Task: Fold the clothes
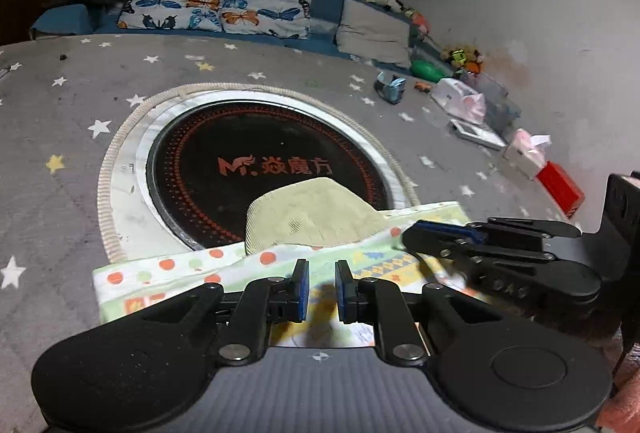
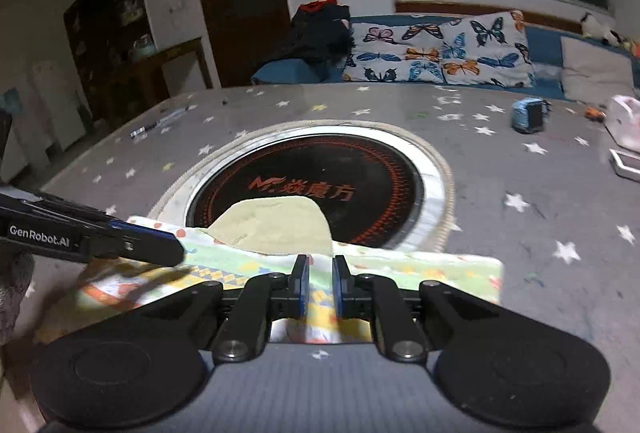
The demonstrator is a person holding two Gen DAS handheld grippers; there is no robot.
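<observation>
Nearest the lens in the left wrist view, the left tongs (image 1: pixel 322 287) are seen with a narrow gap between the blue pads, nothing caught between them; they hover low over the patterned garment (image 1: pixel 180 273). That garment lies flattened as a band along the near edge of the bench (image 1: pixel 60 121), its far edge reaching over the rim of the round black hob (image 1: pixel 240 169) set in the bench's middle. A pale green piece (image 1: pixel 308 217) — whether a lining, a hood or a separate item cannot be told — is laid across the garment's far edge and onto the hob. The right tongs (image 1: pixel 412 237) are seen from the side over the garment's right part; whether cloth is pinched there cannot be told from this view.

Closest in the right wrist view, the right tongs (image 2: pixel 321 285) are likewise parted only slightly, with no cloth visibly held, set just above the garment's middle. The left tongs enter from the left edge, lying over the garment's left part. The garment's right end is seen squared off and layered — at least one fold appears to be in place. How many folds remain, or whether the bundle is already finished, is not settled by these pictures.
</observation>
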